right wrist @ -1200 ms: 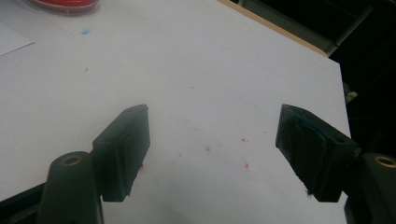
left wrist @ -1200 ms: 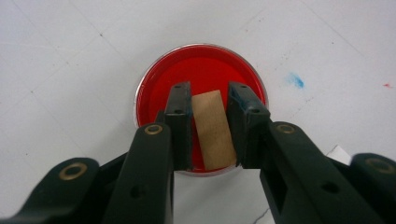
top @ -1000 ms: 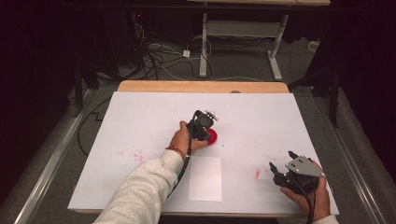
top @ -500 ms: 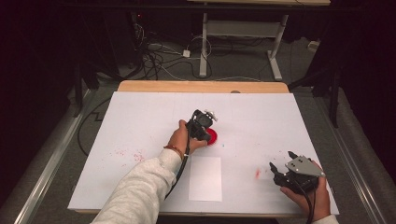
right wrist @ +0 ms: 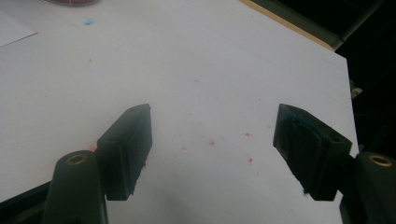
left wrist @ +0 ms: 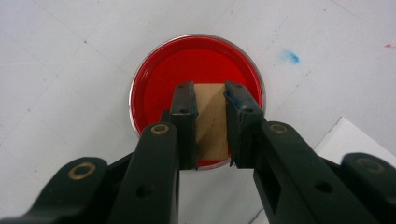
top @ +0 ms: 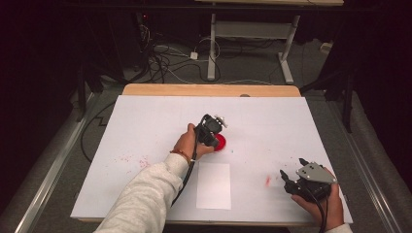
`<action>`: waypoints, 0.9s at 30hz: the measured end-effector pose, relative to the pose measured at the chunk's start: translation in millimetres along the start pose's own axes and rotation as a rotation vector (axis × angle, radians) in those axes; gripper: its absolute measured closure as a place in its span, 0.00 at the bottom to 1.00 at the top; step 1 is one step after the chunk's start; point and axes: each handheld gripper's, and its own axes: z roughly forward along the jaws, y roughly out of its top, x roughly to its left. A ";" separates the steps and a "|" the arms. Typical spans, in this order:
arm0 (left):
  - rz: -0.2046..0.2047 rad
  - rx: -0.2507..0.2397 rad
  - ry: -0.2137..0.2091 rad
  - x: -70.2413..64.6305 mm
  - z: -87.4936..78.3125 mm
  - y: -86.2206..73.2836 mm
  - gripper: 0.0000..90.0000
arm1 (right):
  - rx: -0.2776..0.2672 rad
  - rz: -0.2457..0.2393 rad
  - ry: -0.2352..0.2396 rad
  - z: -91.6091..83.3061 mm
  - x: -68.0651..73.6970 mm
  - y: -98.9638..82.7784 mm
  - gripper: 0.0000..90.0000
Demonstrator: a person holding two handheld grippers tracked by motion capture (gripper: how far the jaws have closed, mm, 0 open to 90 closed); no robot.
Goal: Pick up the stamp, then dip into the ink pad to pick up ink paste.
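A round dish of red paint (left wrist: 196, 77) (top: 221, 142) sits near the middle of the white-covered table (top: 272, 121). My left gripper (left wrist: 210, 100) (top: 214, 132) hangs right over the dish, shut on a small wooden block (left wrist: 211, 119) held upright between its jaws. A white sheet of paper (top: 214, 185) lies nearer the front edge. My right gripper (right wrist: 212, 154) (top: 291, 180) stands open at the front right, just above the table, with nothing between its fingers.
Red paint specks (right wrist: 212, 141) and a red smear (top: 267, 180) mark the table cover; a blue dot (left wrist: 290, 56) lies beside the dish. A wooden board edge (top: 209, 90) runs along the far side. Cables and table legs stand on the floor beyond.
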 end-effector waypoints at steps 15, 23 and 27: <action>0.031 0.001 0.016 -1.2 -1.7 1.0 0.82 | -0.006 -0.004 0.003 -0.9 -0.3 0.2 0.32; 0.035 -0.063 0.021 1.1 -12.0 -0.1 0.82 | -0.014 -0.009 0.000 -3.1 0.0 0.1 0.32; 0.028 -0.096 0.012 3.6 -20.4 0.0 0.82 | -0.014 -0.007 0.000 -4.4 -0.5 -0.8 0.32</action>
